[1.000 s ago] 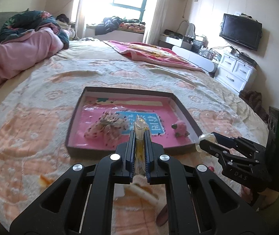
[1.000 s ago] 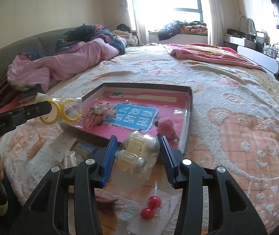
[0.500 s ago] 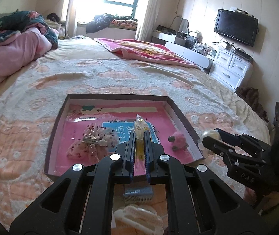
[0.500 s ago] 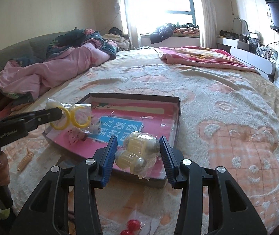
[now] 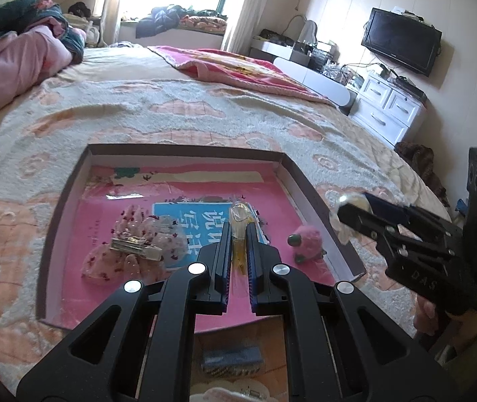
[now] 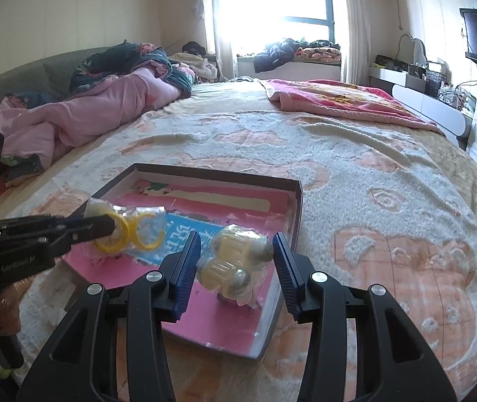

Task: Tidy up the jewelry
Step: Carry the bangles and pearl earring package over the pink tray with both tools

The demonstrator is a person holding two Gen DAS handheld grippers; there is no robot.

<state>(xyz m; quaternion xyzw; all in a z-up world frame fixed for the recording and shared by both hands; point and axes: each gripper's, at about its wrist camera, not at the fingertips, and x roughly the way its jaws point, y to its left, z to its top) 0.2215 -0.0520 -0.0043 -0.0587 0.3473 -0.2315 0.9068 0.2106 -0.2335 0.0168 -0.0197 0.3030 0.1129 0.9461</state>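
A shallow pink-lined box (image 5: 300, 181) (image 6: 297, 207) lies on the bed. Over its middle my left gripper (image 5: 238, 234) (image 6: 112, 224) is shut on a clear bag of yellow rings (image 5: 240, 214) (image 6: 134, 231). Over the box's right side my right gripper (image 6: 235, 254) (image 5: 345, 211) is shut on a clear bag of pale yellow hair clips (image 6: 235, 261). Inside the box lie a floral bow clip (image 5: 137, 244) and a pink pompom (image 5: 307, 241).
The box rests on a fluffy peach-and-cream bedspread (image 6: 389, 201). Loose packets (image 5: 231, 361) lie at the bed's near edge under my left gripper. Pink bedding (image 6: 87, 117) is heaped at the far left. A white dresser and a TV (image 5: 402, 40) stand at the right wall.
Both grippers have moved forward over the box, each still holding its bag. The loose items at the bed's near edge have slid down and out of the right wrist view.
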